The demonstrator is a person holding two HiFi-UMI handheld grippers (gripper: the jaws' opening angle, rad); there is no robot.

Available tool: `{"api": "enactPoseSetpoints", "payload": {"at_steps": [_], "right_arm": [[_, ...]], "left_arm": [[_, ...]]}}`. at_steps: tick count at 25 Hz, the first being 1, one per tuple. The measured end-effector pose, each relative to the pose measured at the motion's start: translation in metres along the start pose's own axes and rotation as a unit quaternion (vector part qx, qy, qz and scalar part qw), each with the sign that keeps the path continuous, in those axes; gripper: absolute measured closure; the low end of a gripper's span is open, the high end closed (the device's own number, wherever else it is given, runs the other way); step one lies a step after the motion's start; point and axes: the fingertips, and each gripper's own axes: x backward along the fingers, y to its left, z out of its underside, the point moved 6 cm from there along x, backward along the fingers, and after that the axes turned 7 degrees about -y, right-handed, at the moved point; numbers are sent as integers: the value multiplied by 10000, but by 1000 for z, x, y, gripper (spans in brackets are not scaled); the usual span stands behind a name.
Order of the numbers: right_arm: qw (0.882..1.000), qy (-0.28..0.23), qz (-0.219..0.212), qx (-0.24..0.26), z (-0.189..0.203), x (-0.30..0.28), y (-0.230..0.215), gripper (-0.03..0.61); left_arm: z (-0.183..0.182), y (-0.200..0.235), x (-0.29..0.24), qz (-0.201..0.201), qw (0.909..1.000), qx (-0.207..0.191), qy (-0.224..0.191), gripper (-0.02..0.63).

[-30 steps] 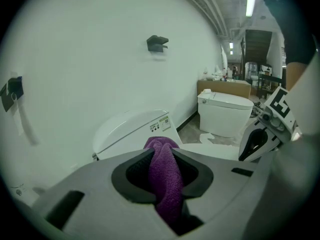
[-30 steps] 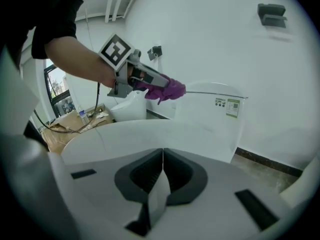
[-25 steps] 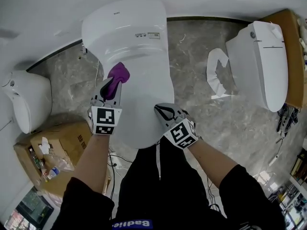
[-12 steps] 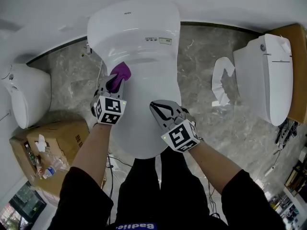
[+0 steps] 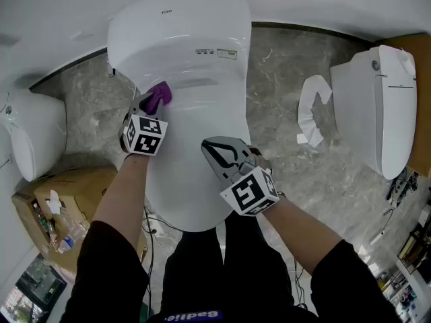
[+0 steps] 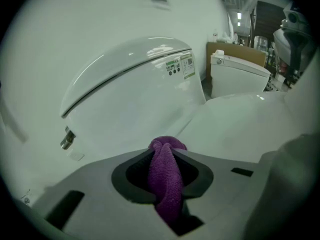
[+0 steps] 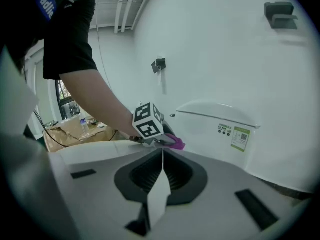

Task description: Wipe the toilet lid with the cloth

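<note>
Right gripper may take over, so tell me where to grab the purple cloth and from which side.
Best guess: grip the bunched tuft of the purple cloth that sticks out past the left gripper's shut tips, coming from the tank side; the rest is clamped.

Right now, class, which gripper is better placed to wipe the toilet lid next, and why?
Left. The left gripper has its jaws shut on the purple cloth, at the rear of the toilet lid. The right gripper hovers over the lid, jaws shut on nothing.
</note>
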Motion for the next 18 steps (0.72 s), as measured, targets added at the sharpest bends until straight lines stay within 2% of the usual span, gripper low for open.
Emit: {"api": "enactPoseSetpoints", "payload": {"at_steps": [10, 18], "right_arm": [[9982, -284, 87, -522, 17, 8, 13, 548], [9942, -591, 319, -837, 29, 14, 16, 548]], "left_arm": [[-68, -74, -29, 672, 9941, -787, -331, 534], [-86, -103, -33, 978, 9898, -946, -415, 534]]}}
